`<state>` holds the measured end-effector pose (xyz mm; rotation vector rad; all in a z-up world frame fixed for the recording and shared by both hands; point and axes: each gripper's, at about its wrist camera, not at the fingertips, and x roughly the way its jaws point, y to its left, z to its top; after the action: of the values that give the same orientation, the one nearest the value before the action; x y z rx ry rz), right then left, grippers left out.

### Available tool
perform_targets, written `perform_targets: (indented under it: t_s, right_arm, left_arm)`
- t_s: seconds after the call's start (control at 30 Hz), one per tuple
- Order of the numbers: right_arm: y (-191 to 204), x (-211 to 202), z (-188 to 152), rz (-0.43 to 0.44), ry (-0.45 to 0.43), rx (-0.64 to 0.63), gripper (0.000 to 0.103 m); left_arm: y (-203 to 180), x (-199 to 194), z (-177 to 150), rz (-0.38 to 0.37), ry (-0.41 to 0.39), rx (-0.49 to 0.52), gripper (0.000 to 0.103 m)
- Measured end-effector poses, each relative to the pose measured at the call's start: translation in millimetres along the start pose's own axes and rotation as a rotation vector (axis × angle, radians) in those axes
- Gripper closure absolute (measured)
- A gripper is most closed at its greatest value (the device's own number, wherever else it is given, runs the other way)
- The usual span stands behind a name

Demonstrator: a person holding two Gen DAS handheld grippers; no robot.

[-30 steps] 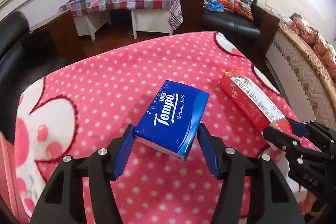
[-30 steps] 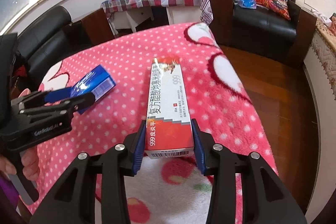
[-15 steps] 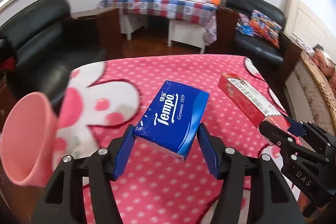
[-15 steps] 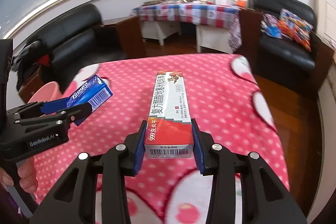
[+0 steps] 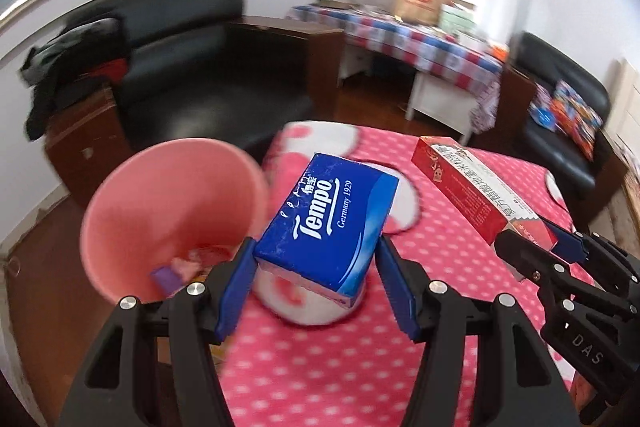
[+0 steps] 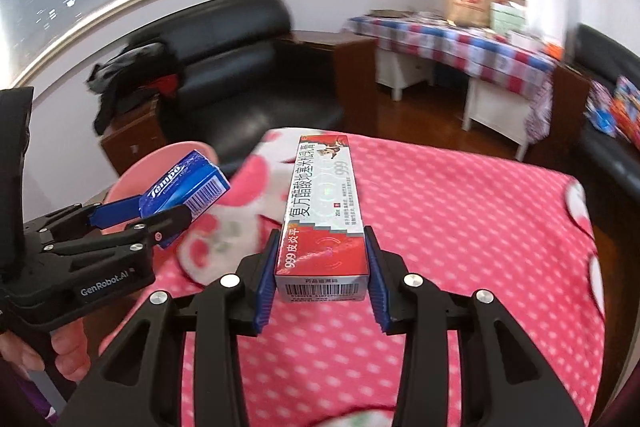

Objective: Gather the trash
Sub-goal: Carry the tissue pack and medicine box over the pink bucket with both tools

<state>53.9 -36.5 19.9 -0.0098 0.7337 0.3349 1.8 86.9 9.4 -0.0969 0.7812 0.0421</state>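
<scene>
Pink bin (image 5: pixel 168 211) sits off the left edge of the table, below and left of the left gripper (image 5: pixel 316 283). Mouth tilted toward the camera; a few scraps, one purple, lie at the bottom.

Left gripper: blue pads clamped on the sides of the blue Tempo tissue pack (image 5: pixel 328 223), held near its rear end, most of the pack jutting forward. The pack hangs over the pink polka-dot tablecloth (image 5: pixel 320 367), just right of the bin rim, not yet over the mouth.

Right gripper (image 6: pixel 322 275), to the right of the left one: jaws closed on the rear end of the long red-and-white ointment box (image 6: pixel 322 215), which sticks far out ahead. It is over the cloth, well short of the bin.

Risks, as judged:
- Releasing the tissue pack now would likely drop it on the rim or the cloth edge, since it is not centred over the mouth.
- The long box, gripped only at one end, could pivot or slip.
- Both grippers converging on one bin mouth could collide.
</scene>
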Motion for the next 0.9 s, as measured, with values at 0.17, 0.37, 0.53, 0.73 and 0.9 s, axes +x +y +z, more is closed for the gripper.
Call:
perform_targets:
  t_s: [0.17,0.37,0.53,0.73,0.9]
  right_arm:
    - [46,18,20,0.095,0.032,-0.063,0.063]
    - [96,40,37,0.193,0.101,-0.109,0.063]
    - [126,62,48,0.219,0.163,-0.151,0.063]
    - [146,95,50,0.226,0.274,-0.159,0.063]
    - [163,121,49,0.194,0.336,-0.203,0.063]
  left_arm:
    - [50,-13,-1,0.063,-0.018,-0.063,0.043]
    - [103,-19,-2,0.119,-0.023,-0.142,0.043]
    - [138,-8,1,0.142,0.016,-0.178,0.043]
    - [157,22,9,0.163,0.091,-0.195,0.043]
    - [162,48,13,0.165,0.164,-0.191,0.043]
